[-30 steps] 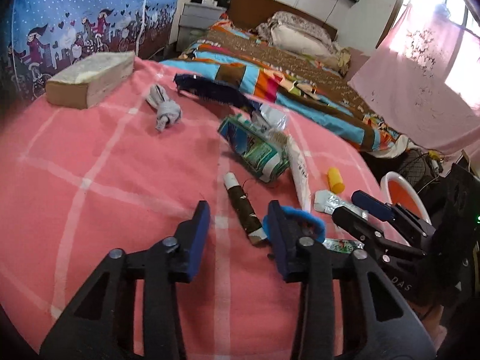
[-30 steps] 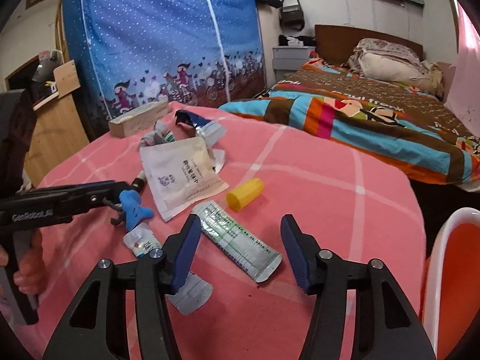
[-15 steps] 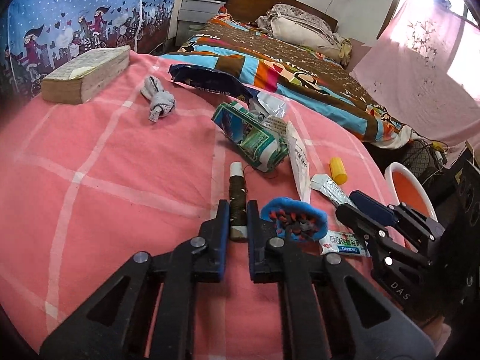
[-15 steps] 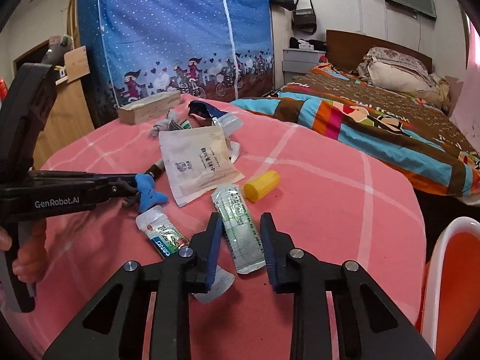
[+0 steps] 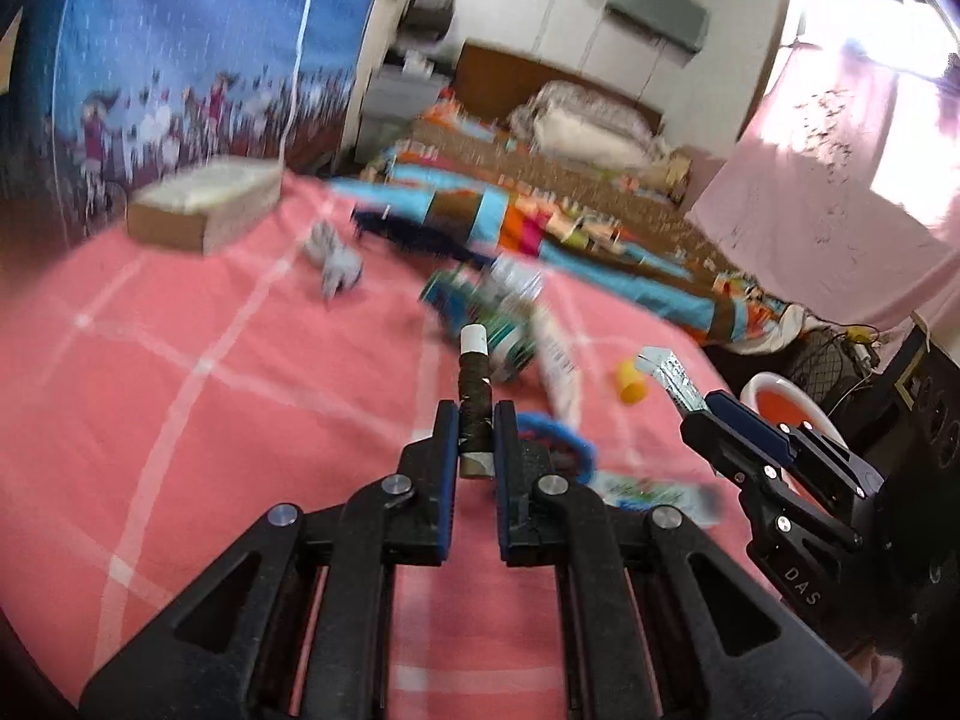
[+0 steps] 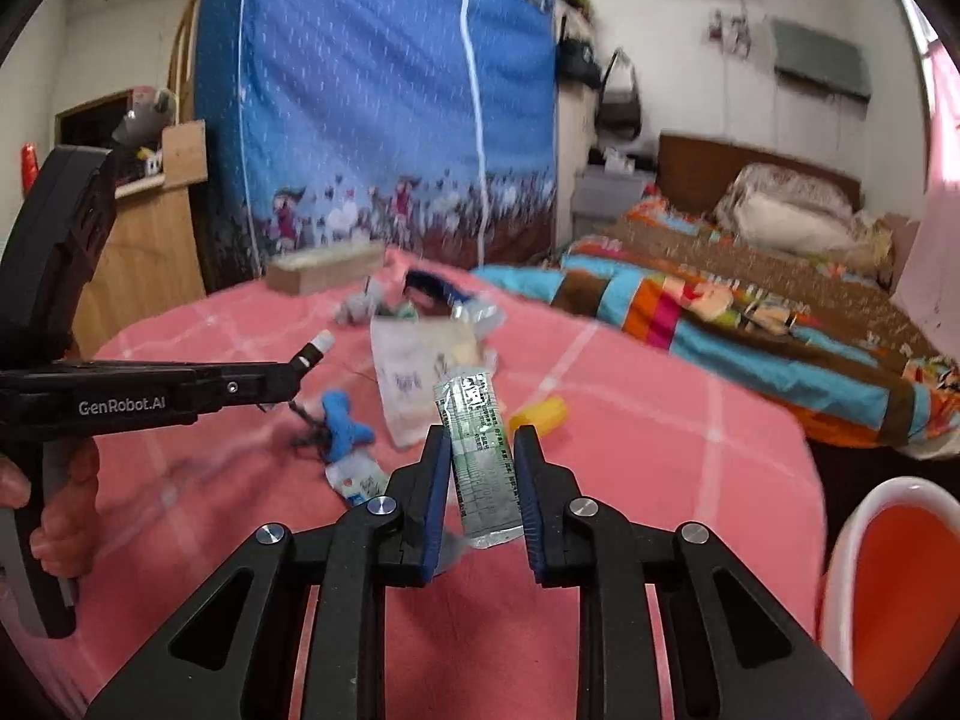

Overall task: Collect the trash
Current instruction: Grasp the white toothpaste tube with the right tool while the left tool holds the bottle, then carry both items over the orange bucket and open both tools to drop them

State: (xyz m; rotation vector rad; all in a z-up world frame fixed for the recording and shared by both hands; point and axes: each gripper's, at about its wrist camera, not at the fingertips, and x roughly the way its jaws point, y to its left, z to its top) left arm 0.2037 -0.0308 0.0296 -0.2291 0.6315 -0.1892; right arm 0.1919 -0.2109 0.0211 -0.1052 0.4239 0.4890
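Both fingers clamped: left gripper (image 5: 475,420) on brown tube (image 5: 474,414) (white-capped), right gripper (image 6: 480,450) closing on silver sachet (image 6: 480,456).

Dark white-capped tube (image 5: 474,402) and silver sachet (image 6: 480,450) lifted, seemingly clear of pink cover.

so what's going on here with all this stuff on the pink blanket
A person is clearing litter off the pink blanket with two handheld grippers. The left gripper is shut on a dark spool with a white tip. The right gripper is closing on a silvery sachet between its jaws. More wrappers, a yellow cap and a blue toy lie there; an orange bin waits alongside.
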